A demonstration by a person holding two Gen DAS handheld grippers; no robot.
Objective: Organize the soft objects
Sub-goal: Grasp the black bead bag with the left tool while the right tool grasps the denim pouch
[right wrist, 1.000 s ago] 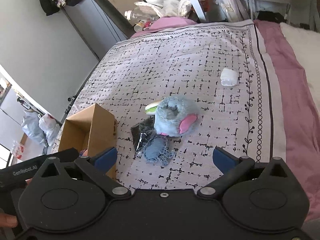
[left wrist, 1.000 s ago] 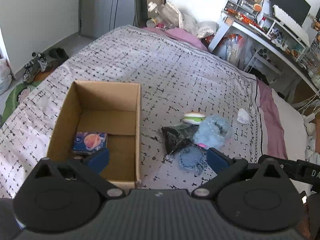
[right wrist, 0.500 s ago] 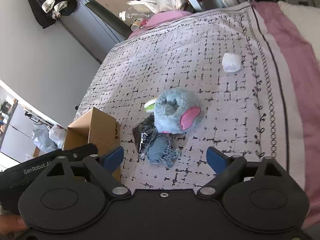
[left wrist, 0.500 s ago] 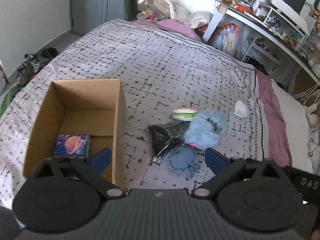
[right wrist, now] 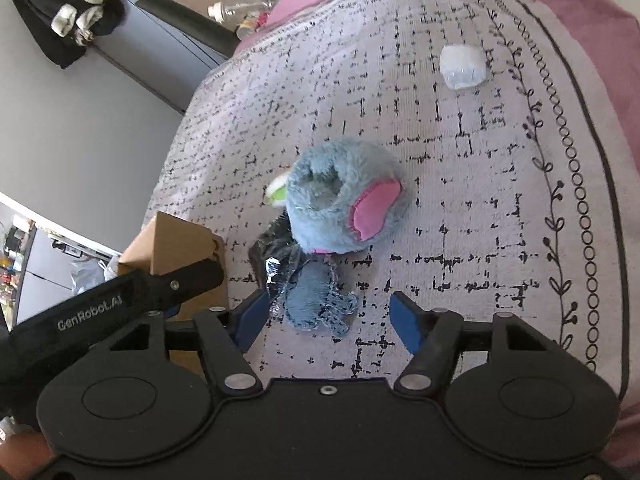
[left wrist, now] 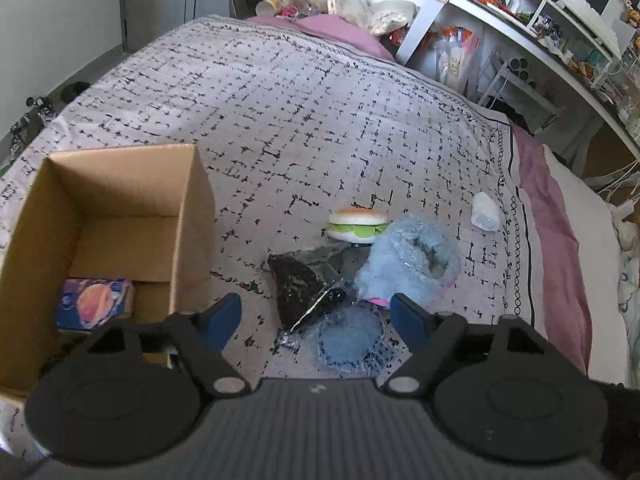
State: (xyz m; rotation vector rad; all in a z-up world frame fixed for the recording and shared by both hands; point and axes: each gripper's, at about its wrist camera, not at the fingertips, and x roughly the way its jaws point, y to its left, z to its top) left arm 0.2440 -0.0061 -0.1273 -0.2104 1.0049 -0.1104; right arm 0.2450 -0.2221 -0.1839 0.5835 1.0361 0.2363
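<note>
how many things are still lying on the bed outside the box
5: a burger toy, a fuzzy blue plush beside it, a black bag, a blue cloth nearest the camera, and a white packet apart near the border. Others may be hidden underneath.

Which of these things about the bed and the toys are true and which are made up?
1. The cardboard box is completely empty. False: a blue packet with an orange planet picture lies inside it.
2. The fluffy blue plush toy has a pink patch. True.
3. The toy hamburger sits inside the box. False: it lies on the patterned bedspread, beside the plush toy.
4. The frayed denim scrap lies in front of the right gripper, whose jaws are closing with nothing pinched yet. True.
5. The left gripper is squeezing the black plastic bag. False: its closing jaws grip nothing.
</note>
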